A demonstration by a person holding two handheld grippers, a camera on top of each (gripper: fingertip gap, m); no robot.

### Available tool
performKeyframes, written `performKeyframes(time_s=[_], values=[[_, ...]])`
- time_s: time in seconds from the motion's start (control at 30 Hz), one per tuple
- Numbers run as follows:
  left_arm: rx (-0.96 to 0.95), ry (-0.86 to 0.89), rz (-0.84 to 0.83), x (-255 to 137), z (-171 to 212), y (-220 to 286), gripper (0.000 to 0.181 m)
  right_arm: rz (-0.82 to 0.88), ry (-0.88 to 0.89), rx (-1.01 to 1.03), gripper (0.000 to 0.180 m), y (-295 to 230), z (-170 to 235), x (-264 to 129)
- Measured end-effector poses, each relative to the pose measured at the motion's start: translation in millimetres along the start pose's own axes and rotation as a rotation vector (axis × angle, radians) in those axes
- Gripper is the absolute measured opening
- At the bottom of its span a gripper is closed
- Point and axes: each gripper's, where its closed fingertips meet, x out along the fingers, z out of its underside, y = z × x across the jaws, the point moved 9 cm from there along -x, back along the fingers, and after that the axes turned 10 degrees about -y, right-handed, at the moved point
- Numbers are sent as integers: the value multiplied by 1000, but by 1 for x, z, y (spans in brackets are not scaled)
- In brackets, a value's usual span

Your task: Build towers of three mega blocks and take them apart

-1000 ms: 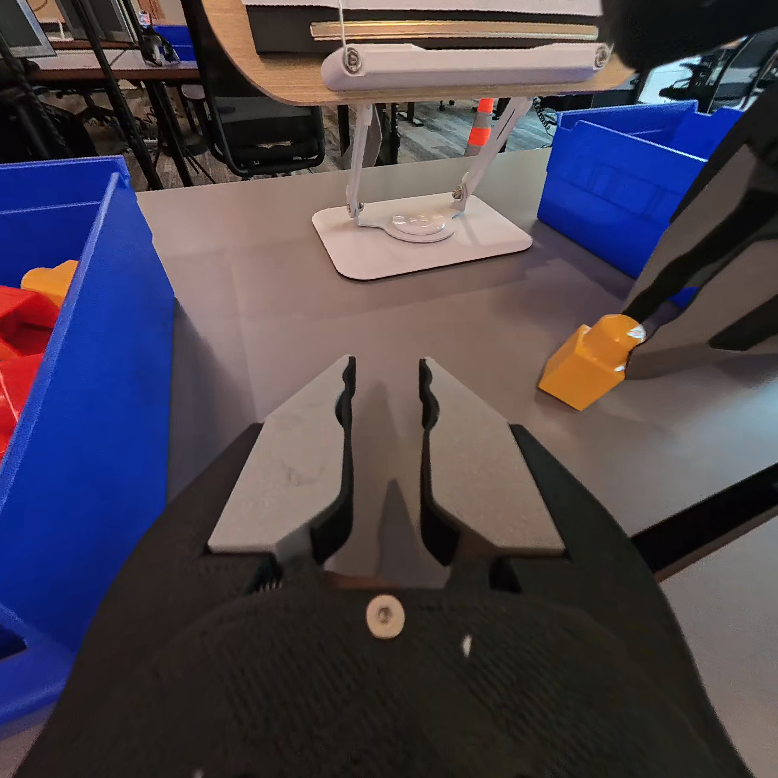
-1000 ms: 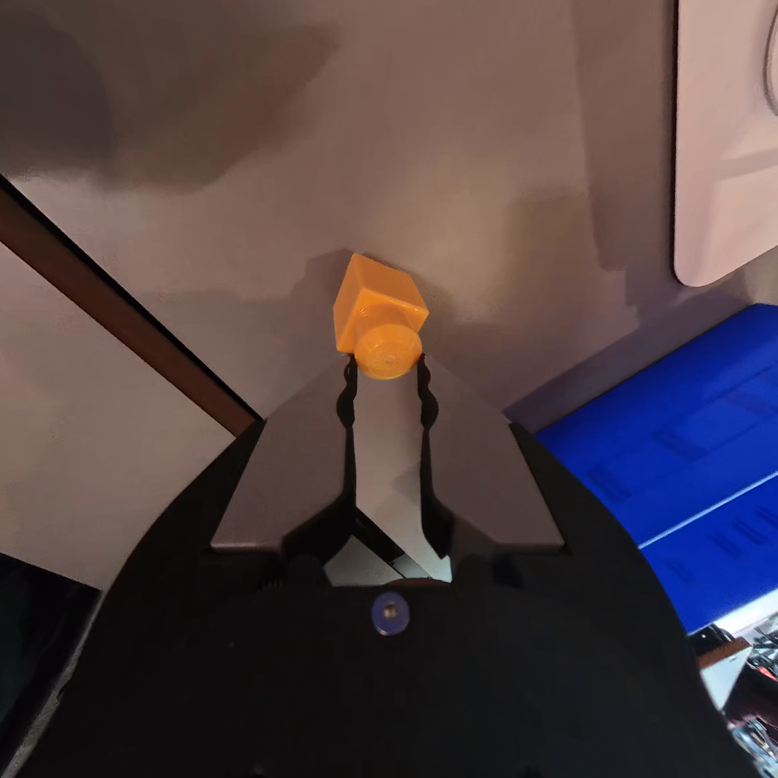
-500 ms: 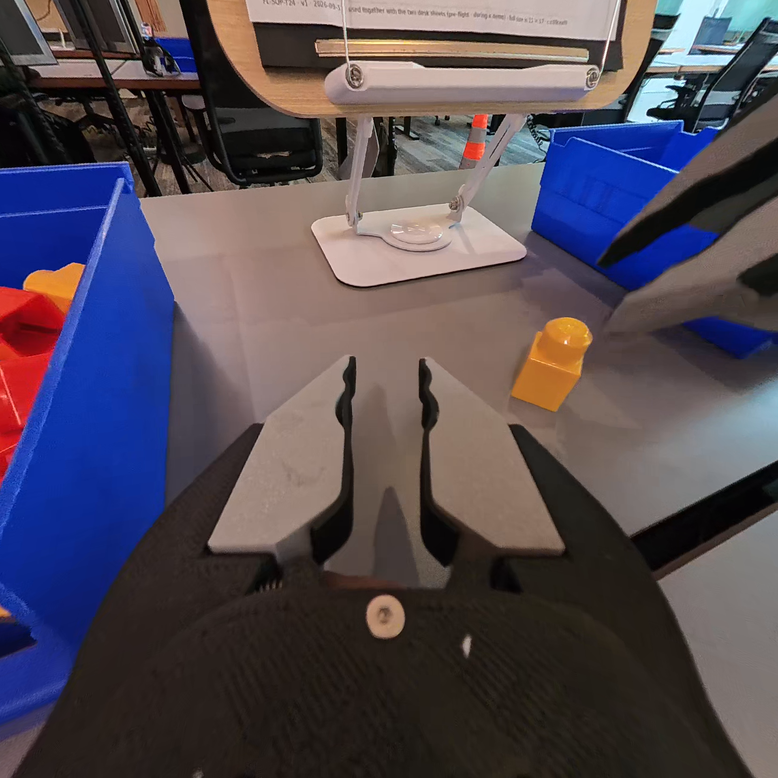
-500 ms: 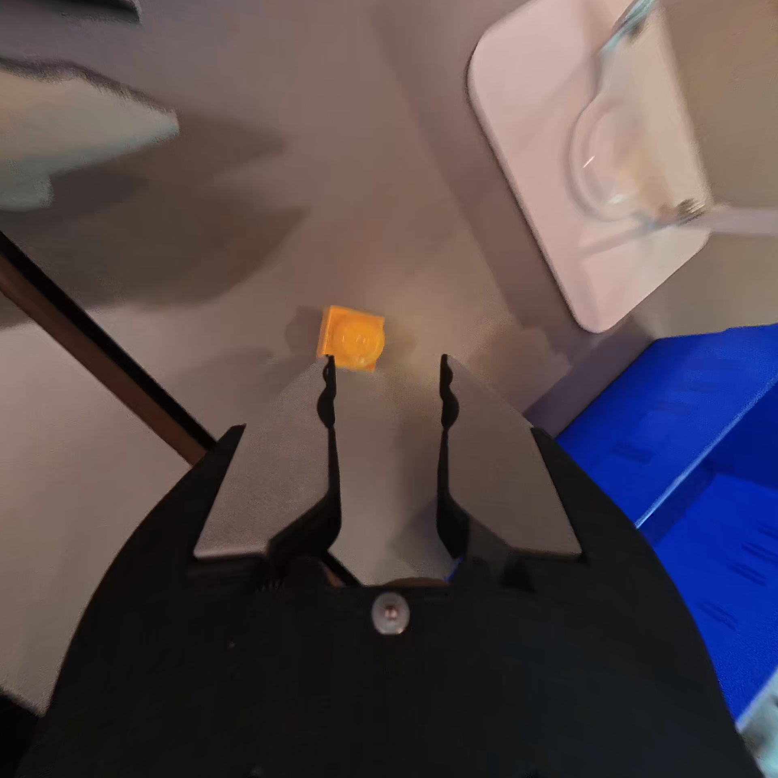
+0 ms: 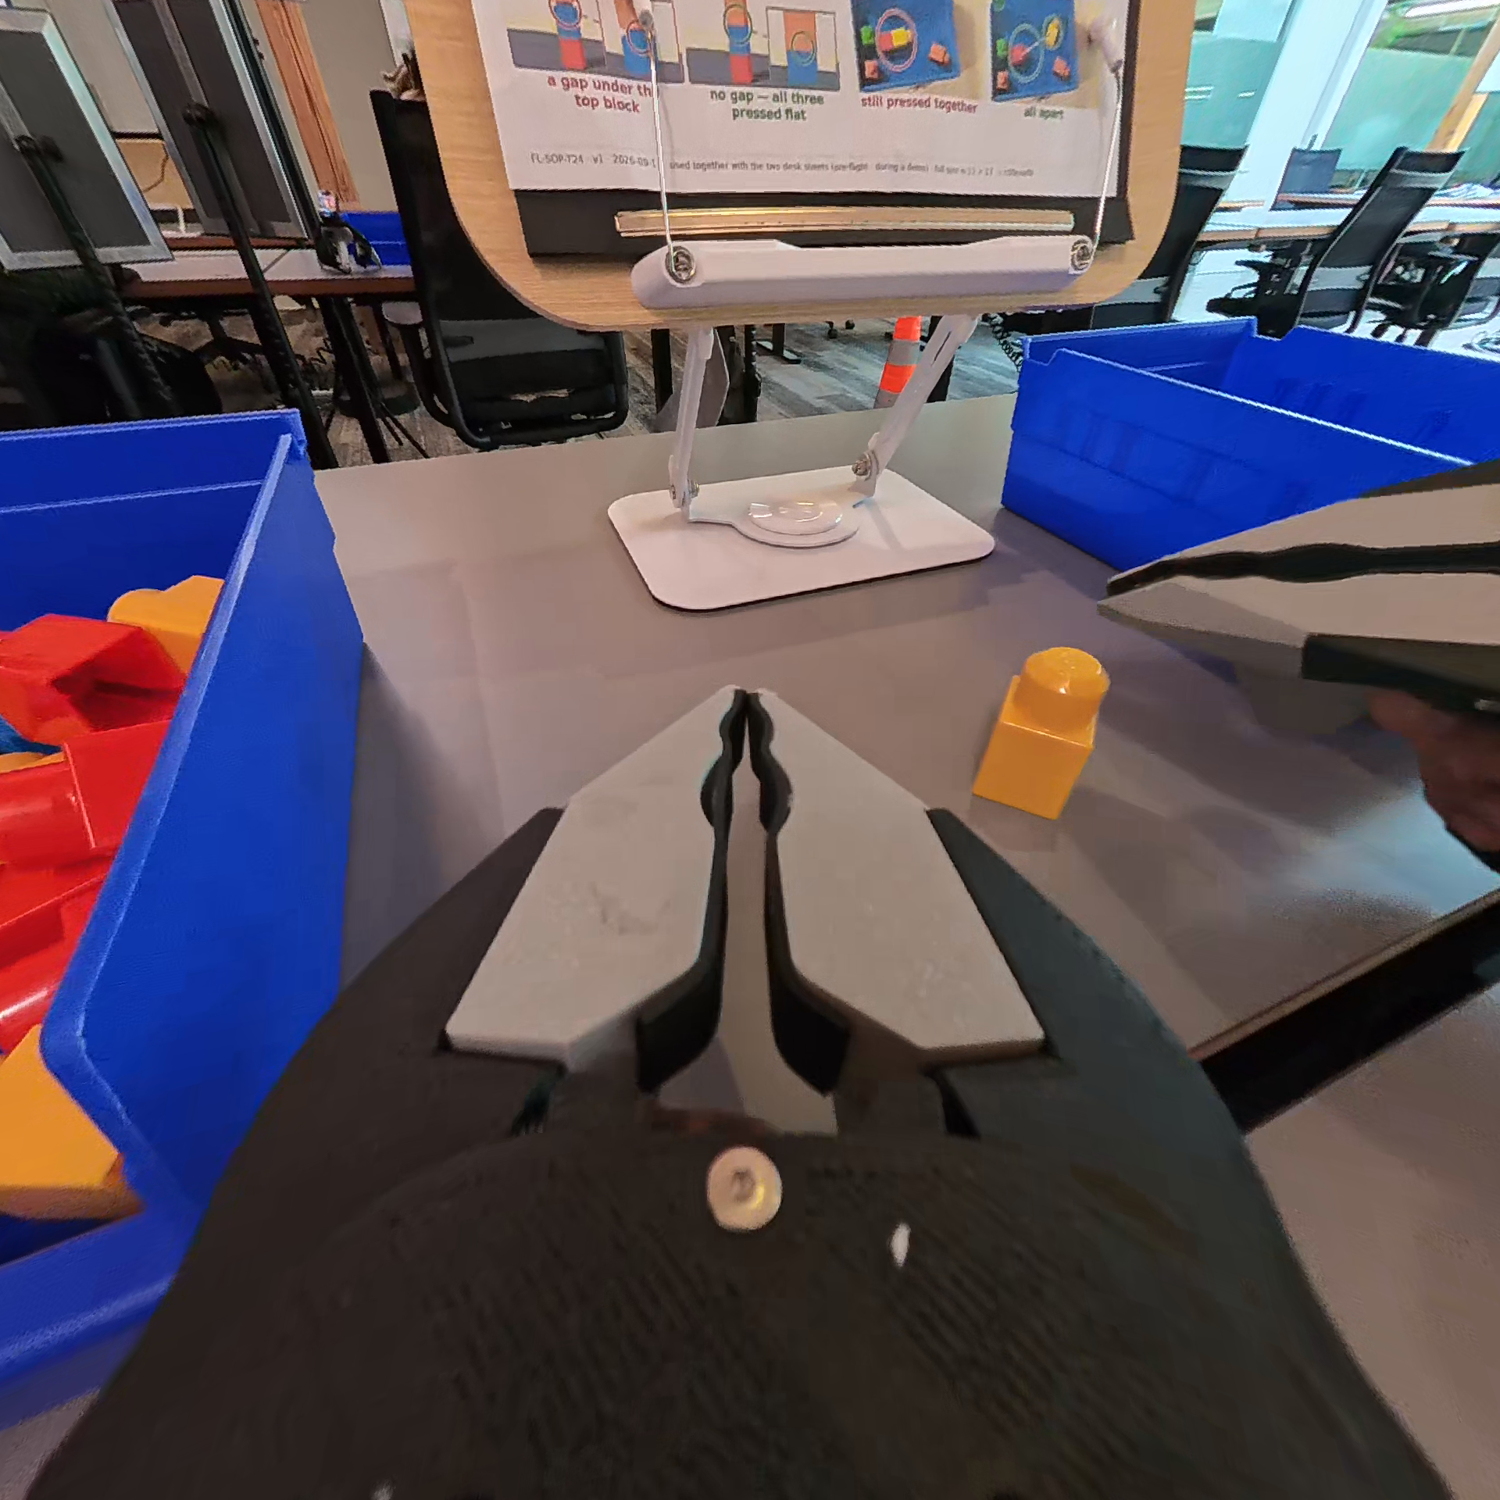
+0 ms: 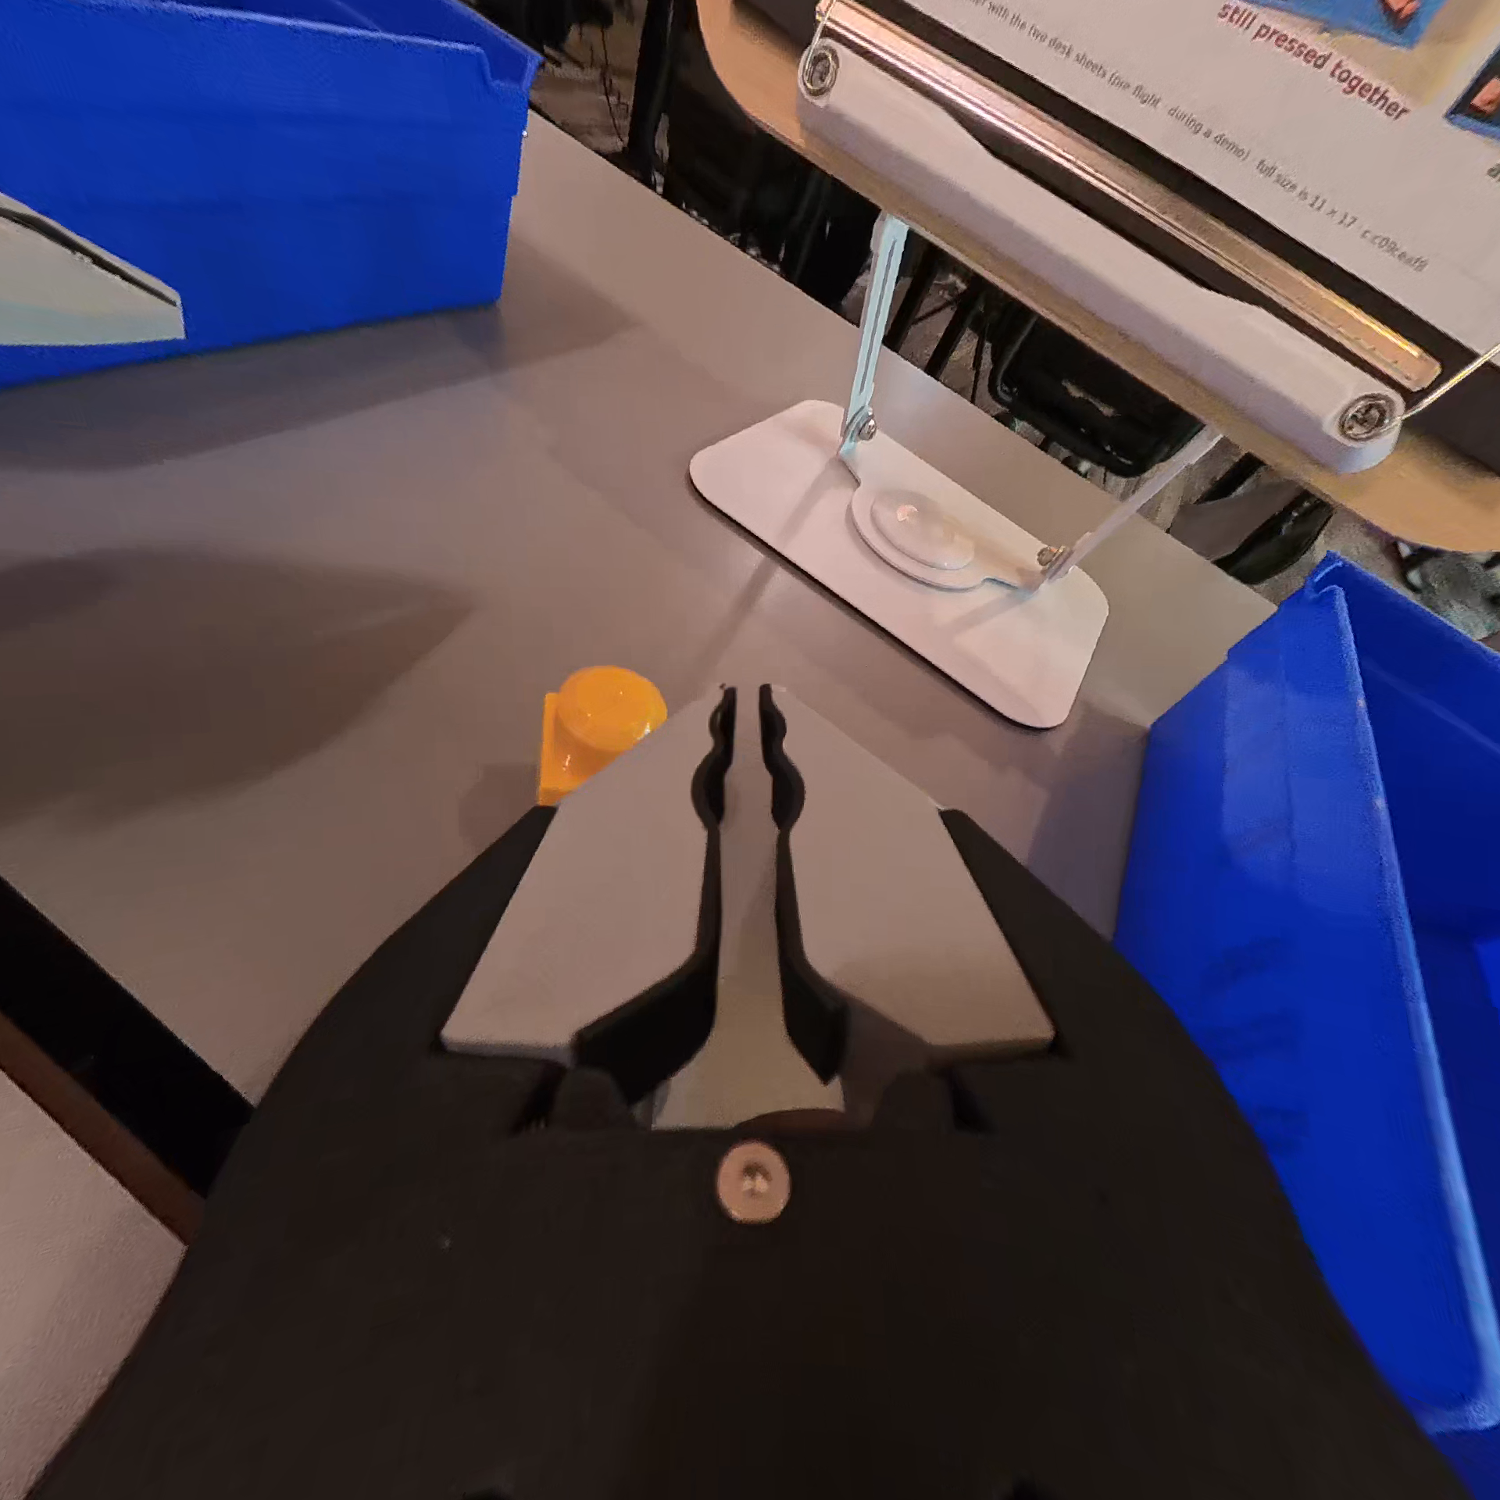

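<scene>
We see an orange block [image 5: 1041,740] upright on the grey table [image 5: 519,617] — both grippers, left [image 5: 747,704] and right [image 6: 742,696], closed and empty.

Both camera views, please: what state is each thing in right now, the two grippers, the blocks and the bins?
Left gripper: shut, empty.
Right gripper: nearly shut, empty.
Orange block: upright on the table, untouched.
Left bin: holds loose red and orange blocks.
Right bin: contents hidden.
Paper stand: upright, holding a sheet.

A white document stand [image 5: 799,536] is sitting on the grey bench [image 5: 503,617] beyond the jaws, office chairs [image 5: 503,325] standing behind.
</scene>
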Motion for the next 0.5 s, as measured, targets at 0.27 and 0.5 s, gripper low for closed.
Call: performKeyframes(time_s=[0.27, 0.5], values=[[-11, 28, 11, -3, 0, -1, 11, -62, 74, -66, 12, -17, -10, -9], [1, 21, 17, -2, 0, 0, 12, -55, 111, -108, 12, -23, -14, -17]])
